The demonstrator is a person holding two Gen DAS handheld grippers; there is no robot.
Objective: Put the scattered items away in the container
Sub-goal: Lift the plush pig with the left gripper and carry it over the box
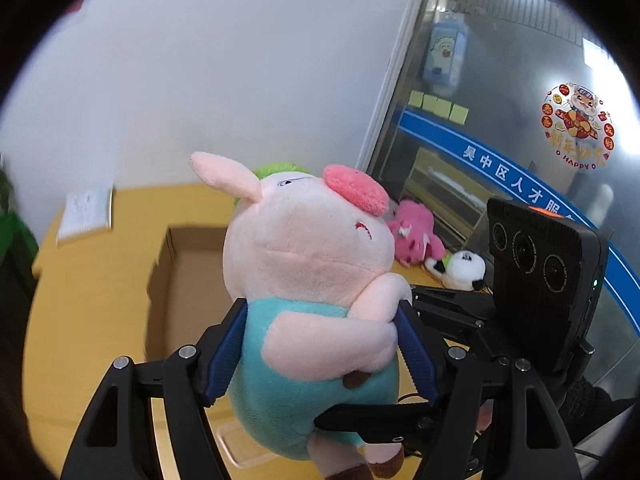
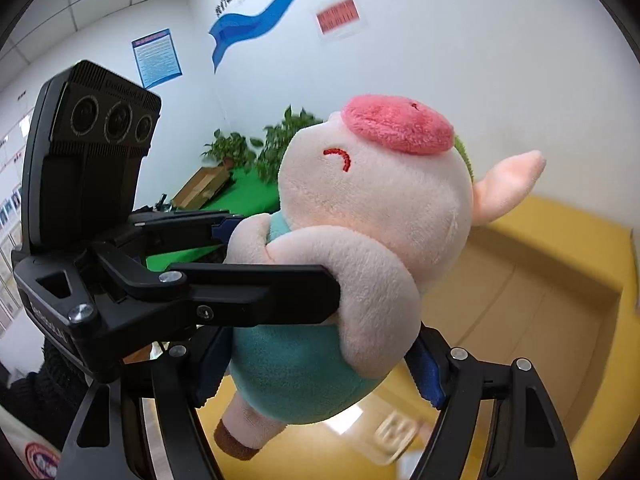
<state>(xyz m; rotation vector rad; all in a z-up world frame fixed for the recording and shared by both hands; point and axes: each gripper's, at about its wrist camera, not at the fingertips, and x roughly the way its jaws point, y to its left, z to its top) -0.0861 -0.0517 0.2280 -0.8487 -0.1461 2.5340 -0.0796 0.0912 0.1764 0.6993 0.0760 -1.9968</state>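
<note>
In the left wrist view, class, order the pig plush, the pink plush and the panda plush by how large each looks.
1. pig plush, largest by far, though nearest the camera.
2. pink plush.
3. panda plush, a little smaller than the pink one; both lie farther off on the table, so the true order is unsure.

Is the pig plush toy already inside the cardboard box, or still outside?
Outside. The pig plush toy is clamped in the air by both grippers, left gripper, above the open cardboard box.
</note>
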